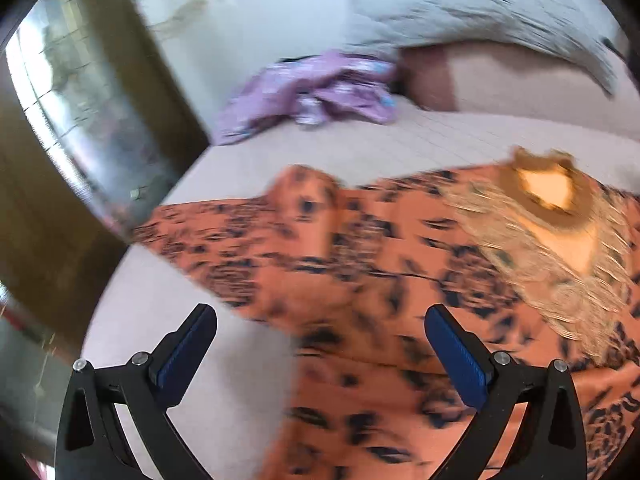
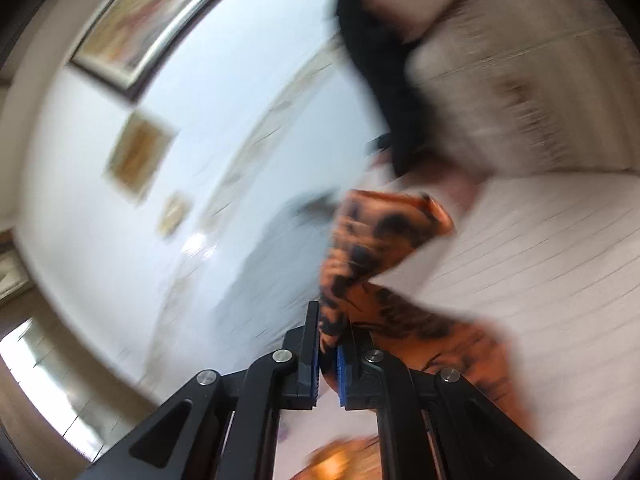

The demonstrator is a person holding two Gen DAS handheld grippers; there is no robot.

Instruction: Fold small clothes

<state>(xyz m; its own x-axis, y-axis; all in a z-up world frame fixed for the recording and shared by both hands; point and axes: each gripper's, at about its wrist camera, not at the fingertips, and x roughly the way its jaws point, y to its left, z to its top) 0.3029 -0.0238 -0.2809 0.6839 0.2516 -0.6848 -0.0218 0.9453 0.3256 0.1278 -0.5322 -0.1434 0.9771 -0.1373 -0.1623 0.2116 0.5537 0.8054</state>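
Orange top with the dark leopard-ish blotches is spread across the pale quilted bed, gold-trimmed neckline and a fringe-like pale panel showing toward the right side in the left wrist view. One piece of it is lifted off the bed though: the right claw has its blue pads pressed together on a bunched edge of that orange fabric, and the cloth trails from there down to the mattress. Everything's pretty smeared with motion blur, so I can't say which part of the garment that is, sleeve or hem. The left claw sits spread wide over the near edge of the top, nothing between its fingers, not touching the cloth as far as I can tell. Further back on the bed there's a crumpled purple garment just beside a grey pillow. No baskets or bins anywhere that I can see, clothes are lying straight on the bed. Framed pictures hang on the white wall behind.
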